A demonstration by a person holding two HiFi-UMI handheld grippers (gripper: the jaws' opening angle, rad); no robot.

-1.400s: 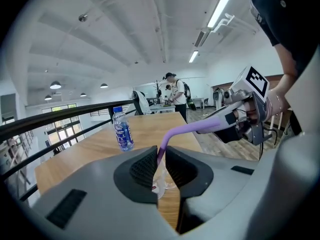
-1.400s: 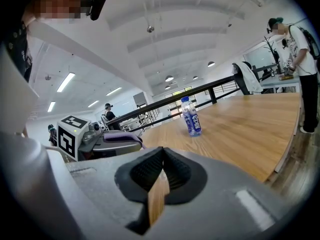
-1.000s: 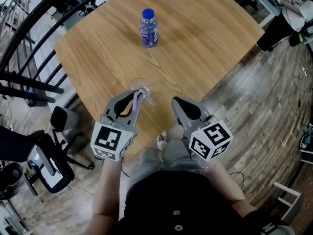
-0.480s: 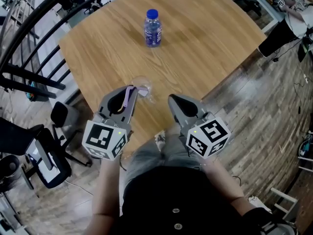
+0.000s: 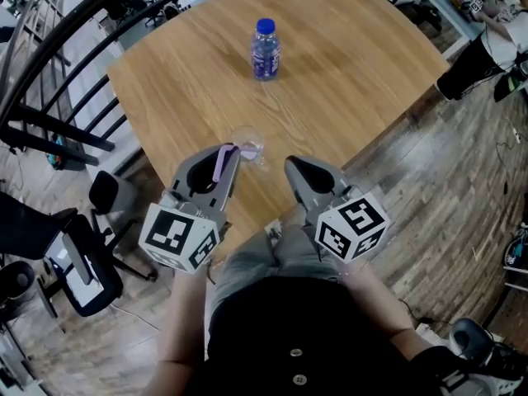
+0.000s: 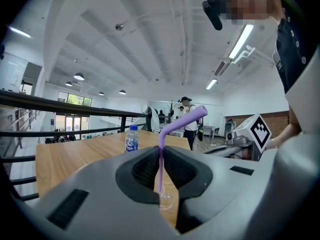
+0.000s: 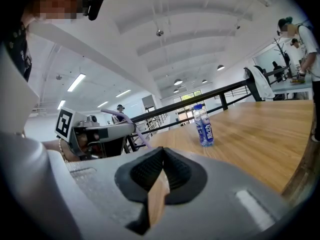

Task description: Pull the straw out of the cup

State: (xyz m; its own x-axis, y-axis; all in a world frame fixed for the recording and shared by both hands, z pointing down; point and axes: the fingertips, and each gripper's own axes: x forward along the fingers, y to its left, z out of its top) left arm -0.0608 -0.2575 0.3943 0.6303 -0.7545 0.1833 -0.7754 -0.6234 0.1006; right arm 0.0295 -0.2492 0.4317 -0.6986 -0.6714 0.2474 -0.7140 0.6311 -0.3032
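Extraction step: pinching the purple bendy straw (image 6: 160, 170) between the closed-down jaws of the left gripper (image 5: 230, 153), bent end sticking up above them, lower end hanging over the clear plastic cup (image 5: 247, 146) just ahead of the tips; hard to tell whether fully out. Keeping the right gripper (image 7: 161, 159) pressed together on nothing, beside the left, apart from the cup. Probably risking dragging or tipping the light, unsteadied cup if catching its rim, or letting the thin straw slip through the pads. Leaving the water bottle (image 5: 265, 49) well ahead on the table (image 5: 355, 64).
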